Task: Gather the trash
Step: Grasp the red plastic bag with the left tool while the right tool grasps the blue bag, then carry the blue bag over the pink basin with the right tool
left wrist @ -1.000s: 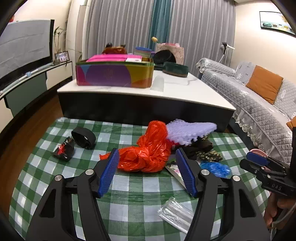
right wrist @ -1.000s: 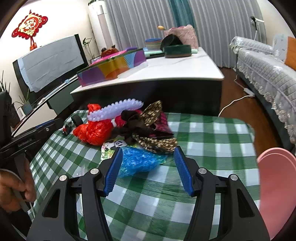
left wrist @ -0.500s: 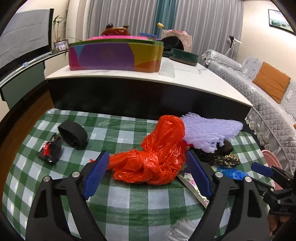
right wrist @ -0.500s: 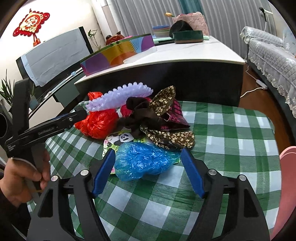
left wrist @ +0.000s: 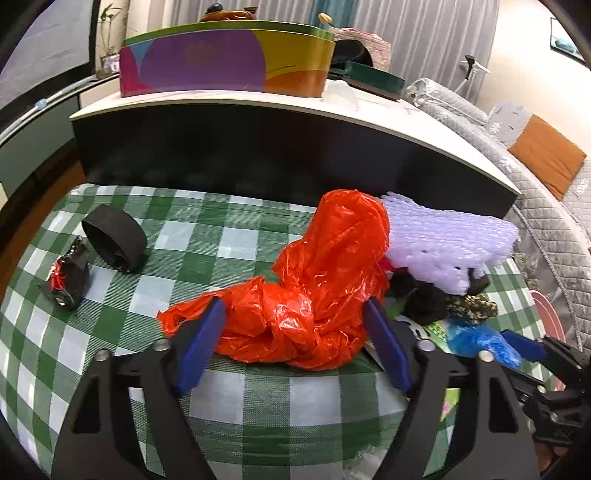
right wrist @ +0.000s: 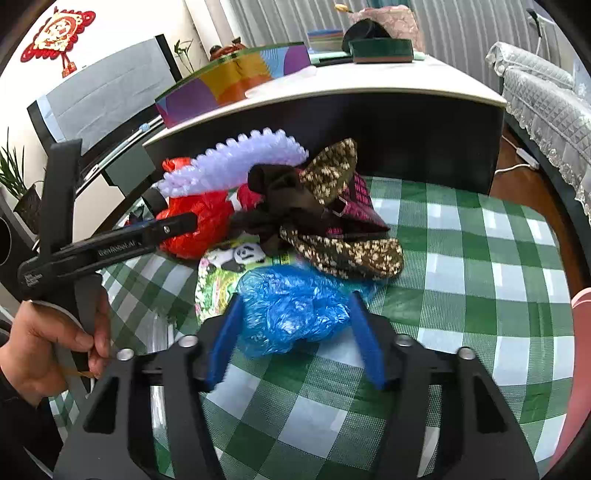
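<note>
Both claws had dropped closer to the pile since the earlier frames, jaws just closing. An orange plastic bag (left wrist: 314, 280) lay on the checked worktop (left wrist: 229, 236) between the left claw (left wrist: 295, 347) pads, which stood apart, flanking without pressing it. A blue plastic bag (right wrist: 291, 306) sat between the right claw (right wrist: 295, 339) pads; whether they gripped it could not be told. A lilac foam sheet (left wrist: 447, 243) topped the heap behind.

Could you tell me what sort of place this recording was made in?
Most likely a home living room: a quilt-covered sofa with an orange cushion, floor-length curtains, a red knot ornament on the wall, and a low table under a green checked cloth.
</note>
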The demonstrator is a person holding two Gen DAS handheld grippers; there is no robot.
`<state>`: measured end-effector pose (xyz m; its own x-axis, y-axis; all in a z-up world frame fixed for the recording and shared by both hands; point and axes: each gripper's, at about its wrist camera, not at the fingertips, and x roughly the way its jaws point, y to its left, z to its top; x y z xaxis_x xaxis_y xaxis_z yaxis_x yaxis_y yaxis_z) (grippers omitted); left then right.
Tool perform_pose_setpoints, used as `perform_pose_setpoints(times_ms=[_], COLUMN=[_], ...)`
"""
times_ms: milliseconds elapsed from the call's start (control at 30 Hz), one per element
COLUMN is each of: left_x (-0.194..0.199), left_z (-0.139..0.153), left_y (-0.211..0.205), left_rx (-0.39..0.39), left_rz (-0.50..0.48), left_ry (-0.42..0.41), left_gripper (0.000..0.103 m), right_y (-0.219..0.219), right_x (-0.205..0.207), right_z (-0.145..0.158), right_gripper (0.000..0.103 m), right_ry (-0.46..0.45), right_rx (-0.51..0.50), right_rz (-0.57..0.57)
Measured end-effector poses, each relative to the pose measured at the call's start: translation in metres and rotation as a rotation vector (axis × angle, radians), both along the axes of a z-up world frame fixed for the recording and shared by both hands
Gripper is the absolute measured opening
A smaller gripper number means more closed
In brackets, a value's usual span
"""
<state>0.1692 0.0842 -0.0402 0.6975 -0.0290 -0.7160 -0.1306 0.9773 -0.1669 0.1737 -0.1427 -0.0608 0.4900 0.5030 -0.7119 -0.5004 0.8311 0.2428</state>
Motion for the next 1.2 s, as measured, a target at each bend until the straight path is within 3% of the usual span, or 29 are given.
perform_pose_setpoints(times_ms=[133,200,233,267,1200], left_x=[-0.006,-0.008,-0.009,-0.011,-0.086], left_z=[0.002,0.004,0.005,0.006,0.068], left_y=[-0.002,-0.001,0.0,0.0,-0.014], left_rx=[-0.007,-0.008,-0.007,-0.006,0.054], left_rz=[-0.02,-0.022,-0.02,-0.02,0.001], left_ry=[-0.006,-0.013,-0.017,-0.019,-0.164], left_gripper=[0.059,0.055,0.042,0.042,0.041], right_y=[-0.001,-0.003,-0.004,-0.005,-0.05], right_x=[-0.001,-0.002,-0.003,-0.004,-0.062], right_z=[-0.005,-0.005,-0.003,-0.001,0.074], right_gripper=[0.026,0.019,0.015,0.014,0.013], right_ry=[0.014,0.016,0.011,0.006,-0.198], right_rx=[-0.033,-0.026,-0.023,-0.021,0.006], right_rz=[0.001,0.003,0.004,0.004,-0.081])
